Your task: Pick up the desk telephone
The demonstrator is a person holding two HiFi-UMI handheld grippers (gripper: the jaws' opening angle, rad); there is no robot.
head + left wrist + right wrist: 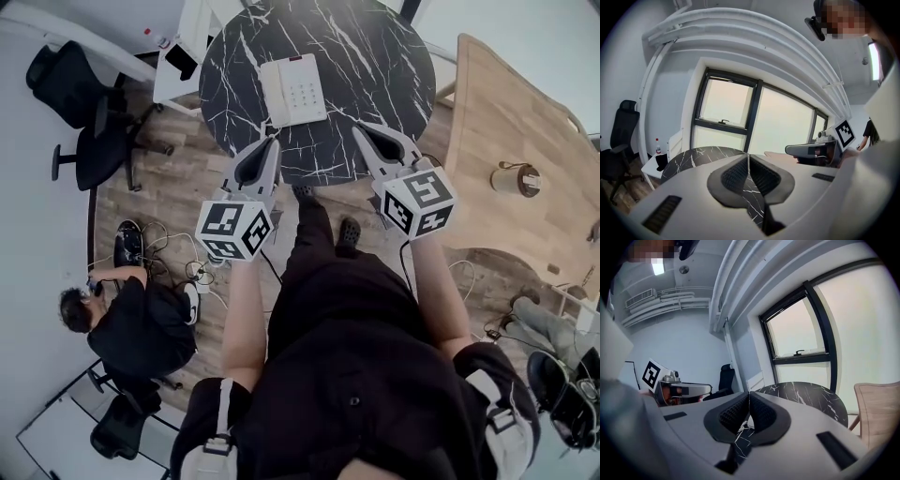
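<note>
A white desk telephone [292, 89] with a keypad lies on the round black marble table [375, 56]. My left gripper [273, 142] hovers over the table's near edge, just short of the phone's near left corner, jaws shut with nothing between them. My right gripper [359, 131] hangs at the table's near edge to the phone's right, also shut and empty. In the left gripper view the shut pads [748, 174] point over the marble table [693, 157], and the right gripper [811, 150] shows at the right. In the right gripper view a sliver of the phone [745, 420] shows beyond the closed pads [749, 414].
A light wooden table [516, 141] stands to the right, a roll of tape [517, 178] on it. Black office chairs [84, 112] stand to the left. A person [131, 323] crouches on the floor at lower left among cables [169, 253]. A white side table [183, 52] stands behind the marble one.
</note>
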